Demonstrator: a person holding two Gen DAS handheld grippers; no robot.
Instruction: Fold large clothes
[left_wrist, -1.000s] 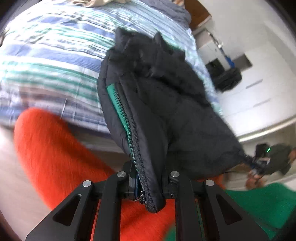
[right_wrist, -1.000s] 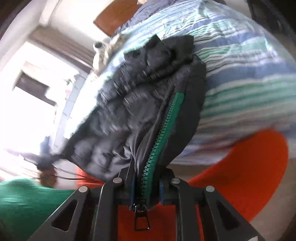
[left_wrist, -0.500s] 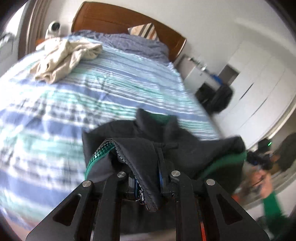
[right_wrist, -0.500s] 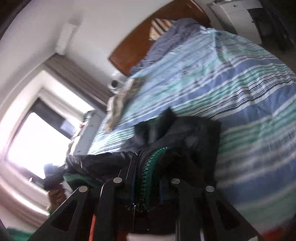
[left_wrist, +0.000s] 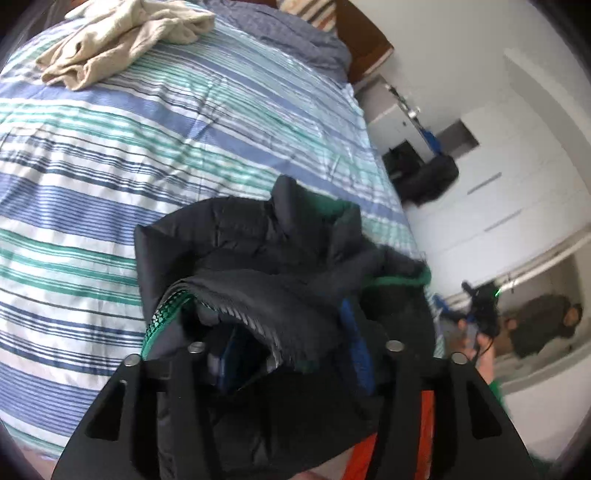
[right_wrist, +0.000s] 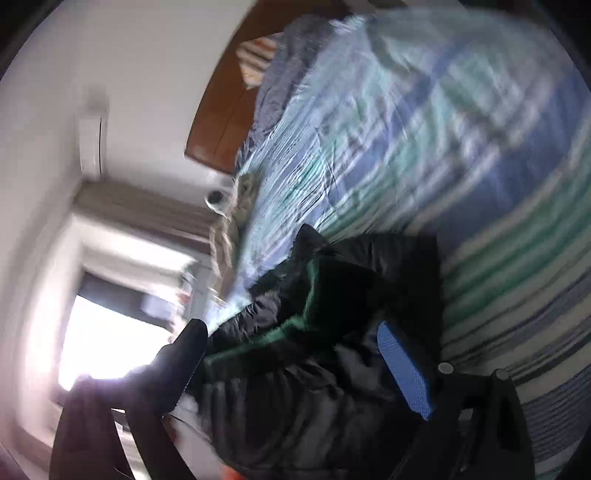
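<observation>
Left wrist view looks down along its fingers, close over the jacket (left_wrist: 258, 266), bed (left_wrist: 110, 147) toward 12 o'clock. Right wrist view, rolled and blurred, shares both.

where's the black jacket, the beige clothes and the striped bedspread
black jacket (left_wrist: 258, 251): left wrist view, on its quilted upper panel
beige clothes (left_wrist: 122, 37): left wrist view, on the middle of the crumpled pile
striped bedspread (left_wrist: 110, 155): left wrist view, on a bare striped patch

Black jacket (left_wrist: 280, 266), blue-green striped bedspread (left_wrist: 147, 140)
</observation>
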